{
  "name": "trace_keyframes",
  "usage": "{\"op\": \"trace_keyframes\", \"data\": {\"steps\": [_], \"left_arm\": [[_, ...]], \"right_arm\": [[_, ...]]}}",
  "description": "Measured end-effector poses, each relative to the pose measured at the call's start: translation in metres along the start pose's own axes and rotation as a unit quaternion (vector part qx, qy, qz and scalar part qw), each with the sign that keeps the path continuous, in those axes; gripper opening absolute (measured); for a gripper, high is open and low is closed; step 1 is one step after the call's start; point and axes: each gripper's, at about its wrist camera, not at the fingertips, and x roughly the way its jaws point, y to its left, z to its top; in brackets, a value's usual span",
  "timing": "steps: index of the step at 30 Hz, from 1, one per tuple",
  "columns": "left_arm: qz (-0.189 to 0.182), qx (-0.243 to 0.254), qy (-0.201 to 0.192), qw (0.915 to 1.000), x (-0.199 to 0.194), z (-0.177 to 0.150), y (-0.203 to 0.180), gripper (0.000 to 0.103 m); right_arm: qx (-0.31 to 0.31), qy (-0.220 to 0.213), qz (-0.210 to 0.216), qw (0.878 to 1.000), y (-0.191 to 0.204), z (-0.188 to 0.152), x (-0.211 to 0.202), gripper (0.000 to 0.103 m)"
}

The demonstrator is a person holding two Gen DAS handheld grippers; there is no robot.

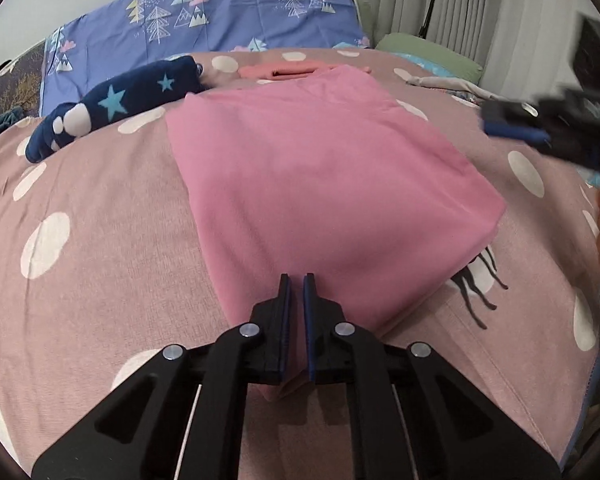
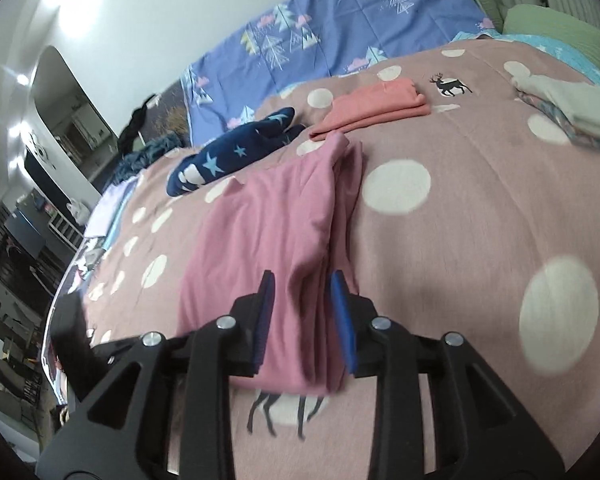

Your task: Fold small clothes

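A pink garment (image 1: 320,184) lies folded into a long panel on the dusty-pink dotted bedspread (image 1: 80,208). My left gripper (image 1: 296,280) is at its near edge, jaws almost together, with a fold of pink cloth pinched between the pads. In the right wrist view the same garment (image 2: 268,232) runs away from me, layered edges along its right side. My right gripper (image 2: 302,280) straddles that near right edge with its blue pads apart and cloth lying loosely between them. The right gripper (image 1: 516,130) also shows blurred at the right of the left wrist view, above the bedspread.
A navy star-print garment (image 1: 112,104) lies at the far left and a folded coral garment (image 2: 376,108) beyond the pink one. A stack of pale folded clothes (image 2: 572,112) sits at the far right. A blue tree-print pillow (image 1: 204,20) and a green cushion (image 1: 428,54) line the back. The bed's edge drops off at the left (image 2: 72,264).
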Motion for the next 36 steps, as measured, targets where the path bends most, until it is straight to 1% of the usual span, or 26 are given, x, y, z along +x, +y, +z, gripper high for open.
{"op": "trace_keyframes", "data": {"steps": [3,5,6,8,10,11,13,16,17,18,19,20,21,23,24,25,26,28,29,31,32,33,34,35,36], "left_arm": [[-0.005,-0.001,0.002,1.0000,0.003,-0.002,0.001,0.010],[-0.007,-0.003,0.000,1.0000,0.005,-0.003,0.001,0.010],[-0.009,-0.004,0.000,1.0000,0.004,-0.004,0.002,0.010],[-0.012,-0.007,-0.001,0.9999,0.004,-0.004,0.002,0.011],[-0.016,-0.010,-0.001,0.9998,0.005,-0.004,0.004,0.011],[-0.019,-0.012,-0.001,0.9997,0.005,-0.004,0.005,0.011],[-0.023,-0.015,-0.002,0.9996,0.005,-0.004,0.006,0.011],[-0.027,-0.018,-0.002,0.9995,0.005,-0.004,0.007,0.011],[-0.028,-0.018,-0.002,0.9994,0.005,-0.004,0.007,0.012],[-0.030,-0.019,-0.002,0.9994,0.005,-0.004,0.007,0.012],[-0.032,-0.020,-0.002,0.9993,0.005,-0.004,0.008,0.013],[-0.034,-0.021,-0.003,0.9992,0.004,-0.004,0.008,0.013],[-0.038,-0.023,-0.003,0.9990,0.004,-0.004,0.009,0.014],[-0.041,-0.024,-0.004,0.9989,0.004,-0.004,0.009,0.015],[-0.041,-0.023,-0.004,0.9989,0.004,-0.004,0.009,0.015],[-0.040,-0.022,-0.003,0.9989,0.005,-0.003,0.008,0.015],[-0.040,-0.020,-0.003,0.9990,0.004,-0.004,0.008,0.016],[-0.039,-0.019,-0.003,0.9990,0.005,-0.004,0.007,0.016],[-0.041,-0.020,-0.003,0.9990,0.005,-0.004,0.007,0.016],[-0.043,-0.022,-0.003,0.9988,0.005,-0.004,0.008,0.016],[-0.043,-0.023,-0.003,0.9988,0.005,-0.004,0.008,0.016],[-0.043,-0.022,-0.003,0.9988,0.005,-0.004,0.008,0.016],[-0.043,-0.022,-0.003,0.9988,0.005,-0.003,0.008,0.016],[-0.043,-0.023,-0.003,0.9988,0.005,-0.003,0.008,0.016],[-0.044,-0.023,-0.003,0.9988,0.005,-0.003,0.008,0.017]], "right_arm": [[-0.029,-0.010,-0.030,0.999,0.004,0.031,0.019,0.032],[-0.038,-0.008,-0.041,0.998,0.005,0.056,0.041,0.034],[-0.036,-0.004,-0.042,0.998,0.005,0.063,0.049,0.035],[-0.032,0.018,-0.042,0.998,0.004,0.085,0.076,0.035],[-0.031,0.030,-0.053,0.998,0.005,0.102,0.098,0.035],[-0.037,0.033,-0.065,0.997,0.006,0.111,0.111,0.036],[-0.051,0.033,-0.095,0.994,0.008,0.124,0.132,0.039],[-0.057,0.042,-0.116,0.991,0.004,0.137,0.156,0.040],[-0.055,0.051,-0.117,0.990,0.001,0.139,0.166,0.040],[-0.056,0.066,-0.108,0.990,0.000,0.141,0.175,0.032],[-0.063,0.081,-0.098,0.990,0.000,0.140,0.183,0.003],[-0.074,0.087,-0.095,0.989,0.002,0.140,0.187,0.004],[-0.089,0.082,-0.100,0.988,0.006,0.138,0.186,0.004],[-0.118,0.031,-0.115,0.986,0.014,0.138,0.168,0.003],[-0.114,0.011,-0.116,0.987,0.012,0.140,0.160,0.003],[-0.105,0.003,-0.124,0.987,0.007,0.143,0.159,0.003],[-0.096,0.014,-0.136,0.986,-0.002,0.144,0.166,0.003],[-0.095,0.054,-0.124,0.986,-0.011,0.139,0.184,0.005],[-0.102,0.059,-0.124,0.985,-0.013,0.134,0.188,0.006],[-0.107,0.038,-0.130,0.985,-0.013,0.130,0.179,0.010],[-0.096,0.021,-0.133,0.986,-0.013,0.131,0.168,0.010],[-0.086,0.004,-0.132,0.987,-0.012,0.130,0.154,0.012],[-0.085,-0.006,-0.129,0.988,-0.009,0.129,0.144,0.012],[-0.095,-0.018,-0.115,0.989,0.000,0.124,0.129,0.012],[-0.105,-0.019,-0.098,0.989,0.008,0.118,0.118,0.012]]}}
